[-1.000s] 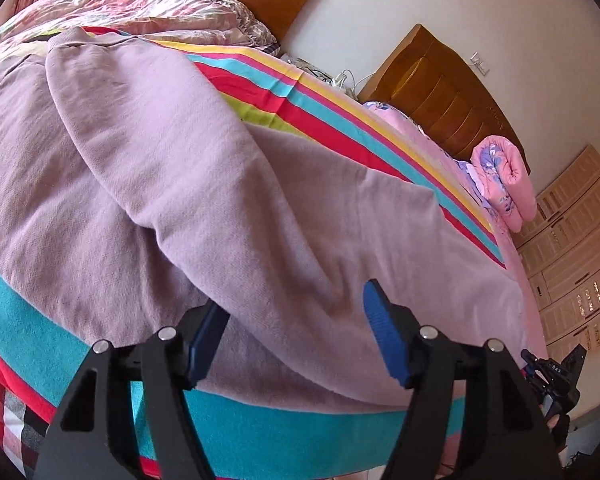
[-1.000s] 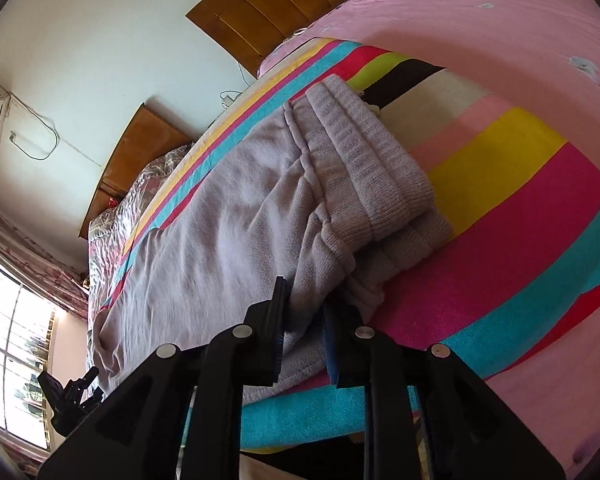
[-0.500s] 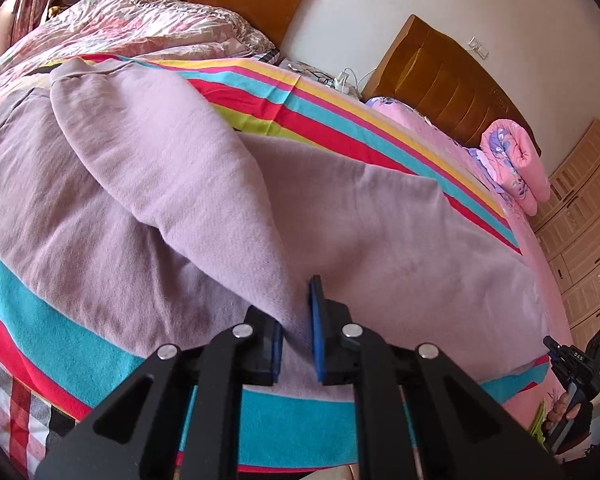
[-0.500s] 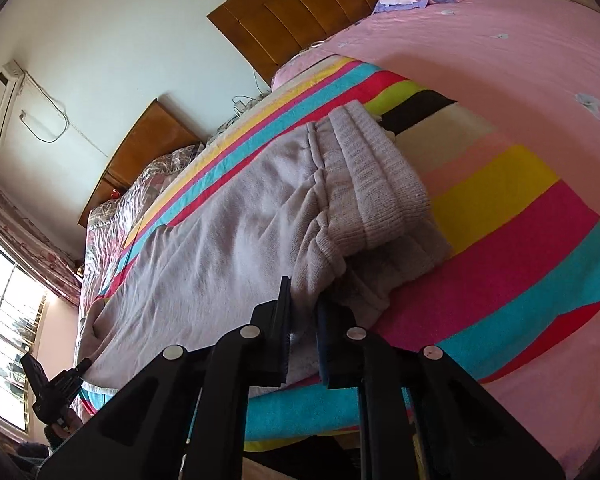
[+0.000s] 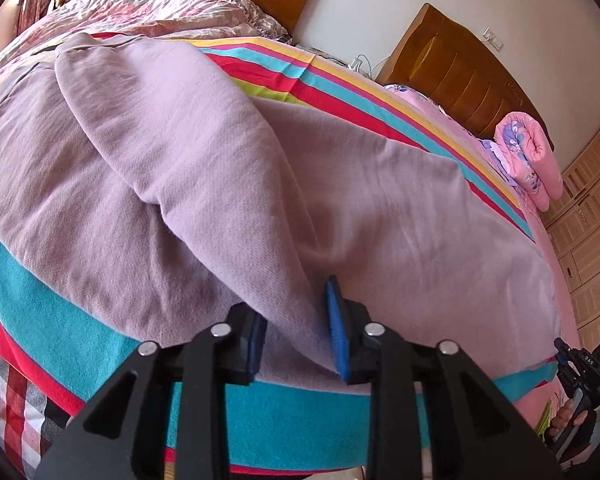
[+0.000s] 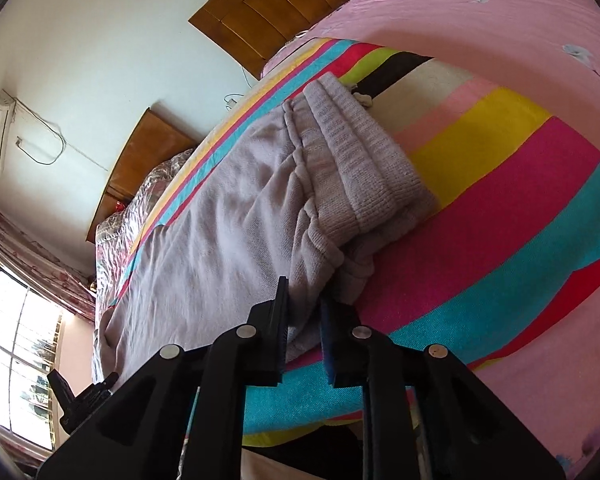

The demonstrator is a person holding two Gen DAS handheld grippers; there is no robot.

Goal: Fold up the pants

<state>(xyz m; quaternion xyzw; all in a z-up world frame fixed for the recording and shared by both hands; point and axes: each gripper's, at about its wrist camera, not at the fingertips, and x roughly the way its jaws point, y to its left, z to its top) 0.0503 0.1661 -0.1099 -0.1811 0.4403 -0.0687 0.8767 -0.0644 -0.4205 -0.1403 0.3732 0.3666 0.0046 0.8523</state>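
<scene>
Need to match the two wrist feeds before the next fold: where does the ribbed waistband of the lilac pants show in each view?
Left wrist: the ribbed waistband is not clearly visible; only smooth lilac pants fill the middle.
Right wrist: ribbed waistband sits centre-right, folded over, above the right gripper.
Shared landmark: the striped blanket under the pants.

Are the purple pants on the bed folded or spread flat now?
Folded once: the pants lie lengthwise, one leg on the other, ribbed cuffs stacked, on the striped blanket.
</scene>
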